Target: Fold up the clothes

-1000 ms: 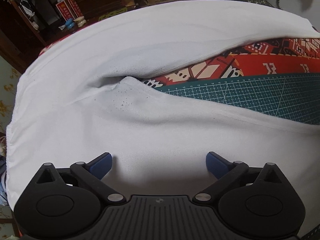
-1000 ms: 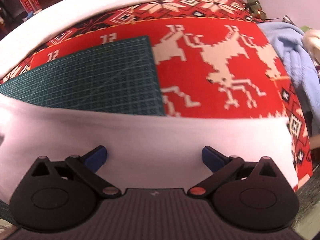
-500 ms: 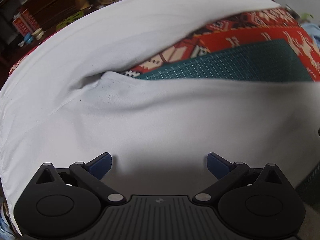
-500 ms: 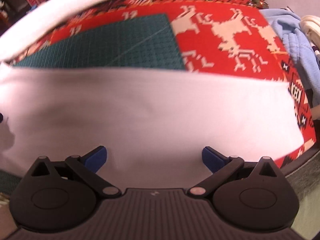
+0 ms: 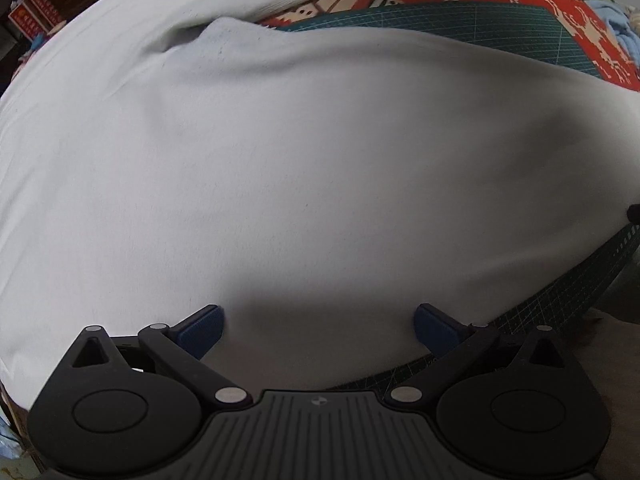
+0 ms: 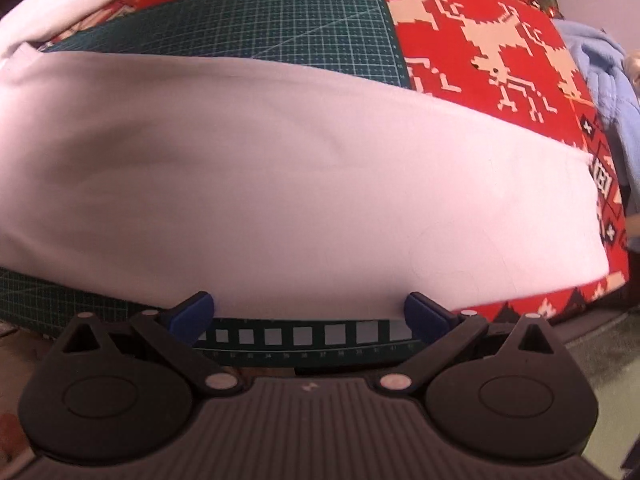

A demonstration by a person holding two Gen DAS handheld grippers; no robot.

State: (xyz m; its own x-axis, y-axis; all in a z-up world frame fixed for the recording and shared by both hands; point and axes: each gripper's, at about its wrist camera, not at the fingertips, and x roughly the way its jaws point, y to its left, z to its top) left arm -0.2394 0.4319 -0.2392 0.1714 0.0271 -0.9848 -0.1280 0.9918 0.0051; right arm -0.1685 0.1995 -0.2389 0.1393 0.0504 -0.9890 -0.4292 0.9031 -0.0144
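Observation:
A white garment lies spread over the green cutting mat and the red patterned tablecloth. One part of it is folded toward me, and its far fold line runs across the mat. In the right wrist view the white garment ends just before the fingertips, with the mat's ruler strip showing below it. My left gripper is open over the garment's near hem, with nothing between its blue fingertips. My right gripper is open at the near hem and holds nothing.
A light blue garment is heaped at the table's right edge. Red boxes and dark furniture stand beyond the far left. The mat's near edge and the table edge lie close under both grippers.
Both grippers have drawn back toward the table's near edge, staying open. The garment's near hem and the mat's ruler strip have come into sight in front of the right gripper.

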